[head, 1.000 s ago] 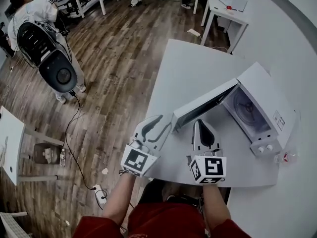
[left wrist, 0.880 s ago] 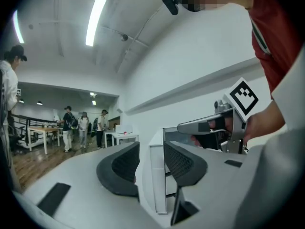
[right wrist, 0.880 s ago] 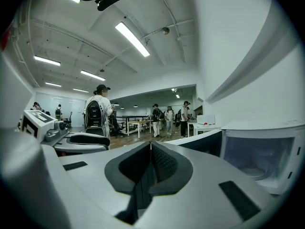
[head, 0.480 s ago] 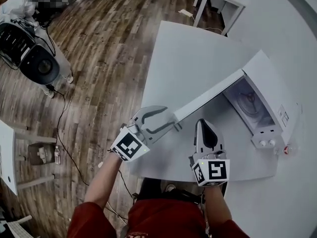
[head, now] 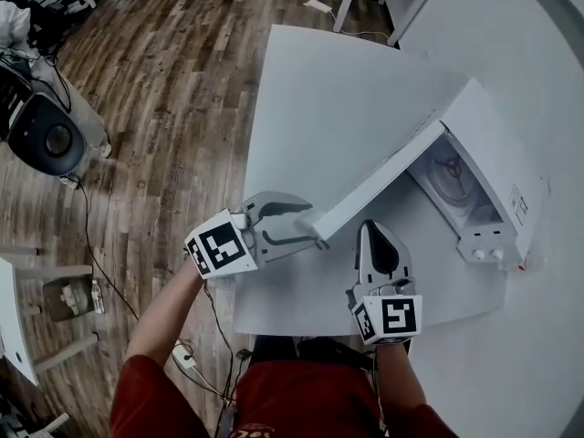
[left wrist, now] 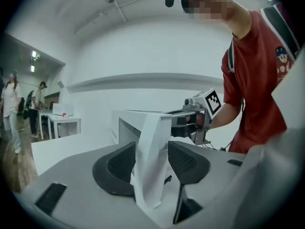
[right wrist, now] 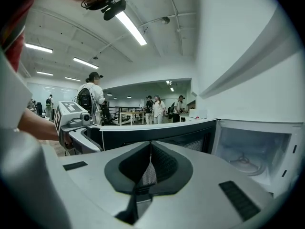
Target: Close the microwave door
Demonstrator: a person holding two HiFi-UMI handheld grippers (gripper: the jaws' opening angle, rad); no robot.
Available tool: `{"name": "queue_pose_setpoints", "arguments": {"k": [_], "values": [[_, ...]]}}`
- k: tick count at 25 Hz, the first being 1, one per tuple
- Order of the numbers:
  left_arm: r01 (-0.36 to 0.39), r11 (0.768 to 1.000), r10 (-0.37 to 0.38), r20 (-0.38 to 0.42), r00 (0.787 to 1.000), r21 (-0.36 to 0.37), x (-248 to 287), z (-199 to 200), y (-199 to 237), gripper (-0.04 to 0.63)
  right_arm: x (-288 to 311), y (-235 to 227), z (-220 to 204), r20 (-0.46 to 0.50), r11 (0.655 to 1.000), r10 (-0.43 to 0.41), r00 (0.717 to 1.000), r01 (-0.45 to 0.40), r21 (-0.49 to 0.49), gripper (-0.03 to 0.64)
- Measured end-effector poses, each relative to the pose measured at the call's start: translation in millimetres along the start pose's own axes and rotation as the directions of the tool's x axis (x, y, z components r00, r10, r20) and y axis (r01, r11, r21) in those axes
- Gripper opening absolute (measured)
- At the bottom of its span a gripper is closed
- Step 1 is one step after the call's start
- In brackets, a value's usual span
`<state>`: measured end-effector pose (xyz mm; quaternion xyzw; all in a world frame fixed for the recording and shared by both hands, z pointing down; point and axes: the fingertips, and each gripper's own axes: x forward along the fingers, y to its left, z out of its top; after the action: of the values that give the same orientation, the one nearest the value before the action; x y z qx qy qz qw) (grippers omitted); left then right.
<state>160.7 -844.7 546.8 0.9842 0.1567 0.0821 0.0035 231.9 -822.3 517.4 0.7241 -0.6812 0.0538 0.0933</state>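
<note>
A white microwave [head: 493, 185] stands at the right of the white table [head: 319, 89], its door [head: 379, 185] swung wide toward me. My left gripper [head: 308, 222] reaches in from the left at the door's free end. Its jaws are opening, and the door's edge [left wrist: 152, 128] stands between the two pads without being pinched. My right gripper [head: 374, 231] hovers low over the table on the door's inner side, shut and empty. From the right gripper view the dark inner face of the door [right wrist: 157, 135] lies straight ahead, with the open cavity [right wrist: 248, 149] and its turntable to the right.
The table's near edge runs just under both grippers. On the wooden floor to the left stand a black round device [head: 46, 135] with a cable, a power strip [head: 187, 359] and a small white table [head: 14, 318]. Several people [right wrist: 157, 109] stand far off.
My left gripper has swung round from pointing up the table to pointing right, and its jaws have spread around the door's free edge. Both grippers have come lower.
</note>
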Motion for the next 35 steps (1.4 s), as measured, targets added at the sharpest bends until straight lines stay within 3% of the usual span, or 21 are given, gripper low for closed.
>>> {"name": "queue_pose_setpoints", "arguments": {"k": [8, 12, 23, 30, 35], "values": [[0.166, 0.986, -0.166, -0.016, 0.986, -0.022, 13.7, -2.6, -6.3, 0.216, 4.6, -17.3, -2.9, -0.007, 0.999, -0.047, 0.999, 0.047, 0.002, 0.023], [0.213, 0.977, -0.213, -0.023, 0.977, -0.011, 20.2, -0.4, -11.9, 0.215, 5.6, -25.5, -4.4, -0.007, 0.997, -0.072, 0.997, 0.072, 0.012, 0.023], [0.256, 0.966, -0.252, -0.064, 0.965, 0.049, 44.8, 3.0, -51.0, 0.177, -33.1, -61.4, -2.7, 0.032, 0.980, -0.195, 0.980, 0.194, 0.047, 0.023], [0.242, 0.965, -0.235, -0.076, 0.969, 0.103, 75.5, 6.6, -80.3, 0.160, -82.5, -102.9, -8.9, 0.042, 0.946, -0.316, 0.948, 0.311, 0.089, 0.023], [0.189, 0.977, -0.183, -0.060, 0.981, 0.102, 103.1, 10.5, -100.6, 0.158, -118.3, -132.1, -16.8, 0.069, 0.929, -0.362, 0.930, 0.354, 0.111, 0.023]]}}
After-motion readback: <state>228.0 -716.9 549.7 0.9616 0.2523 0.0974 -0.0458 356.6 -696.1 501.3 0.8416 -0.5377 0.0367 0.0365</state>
